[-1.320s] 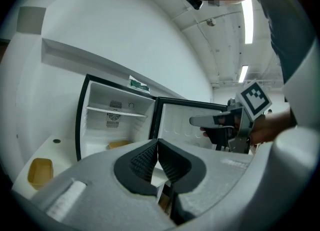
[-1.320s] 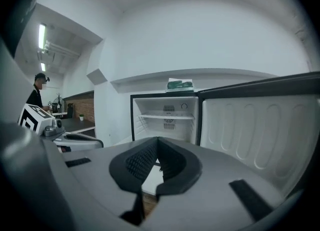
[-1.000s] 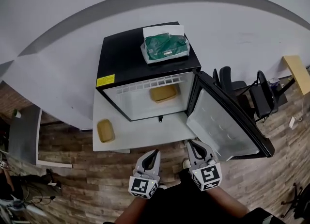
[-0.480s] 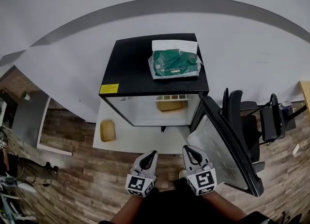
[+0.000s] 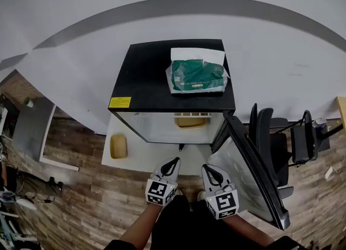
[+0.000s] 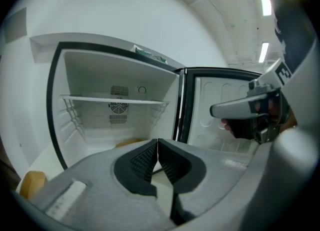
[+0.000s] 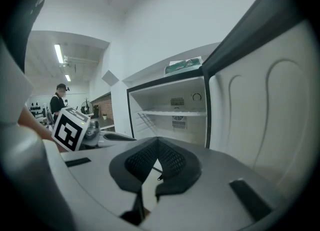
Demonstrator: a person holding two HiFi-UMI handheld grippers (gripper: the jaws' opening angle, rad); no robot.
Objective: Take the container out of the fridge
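1. Left tool [image 5: 173, 162], clenched and empty, points at the open fridge [image 5: 173, 65] at twelve o'clock.
2. The tan container [image 5: 190, 122] sits on the fridge's bottom, well inside. A tool should open first, then reach in level.
3. Right tool [image 5: 208, 169], clenched and empty, hangs beside the door [image 5: 254, 178] at three o'clock.
4. A low white worktop [image 5: 146, 154] carries the fridge, on a wood floor [image 5: 81, 205].

Left gripper [image 5: 173, 162], right gripper [image 5: 208, 169], both closed

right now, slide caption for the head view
Left gripper and right gripper, both shut, face the open fridge holding a tan container.
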